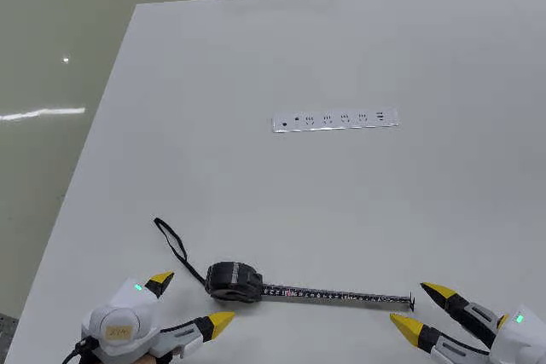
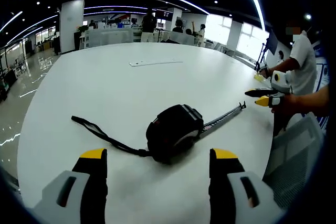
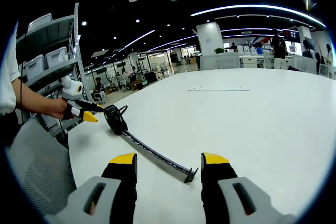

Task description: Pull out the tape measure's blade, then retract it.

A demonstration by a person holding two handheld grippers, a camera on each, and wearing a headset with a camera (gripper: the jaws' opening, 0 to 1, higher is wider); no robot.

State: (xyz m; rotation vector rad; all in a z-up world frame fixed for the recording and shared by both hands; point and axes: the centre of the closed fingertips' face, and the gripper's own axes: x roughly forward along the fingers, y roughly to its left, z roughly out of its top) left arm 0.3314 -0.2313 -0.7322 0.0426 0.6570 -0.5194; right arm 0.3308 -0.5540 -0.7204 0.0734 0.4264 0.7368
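Smooth white table [image 1: 341,57], black rounded tape measure [image 1: 233,281]

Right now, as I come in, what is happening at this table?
A person holds a gripper in each hand over a white table. A black tape measure lies on it, with its blade partly pulled out and flat on the surface. The left gripper is open just behind the case, not touching it. The right gripper is open too, and the end hook lies about between its tips, unclamped. The wrist strap trails loose from the case.
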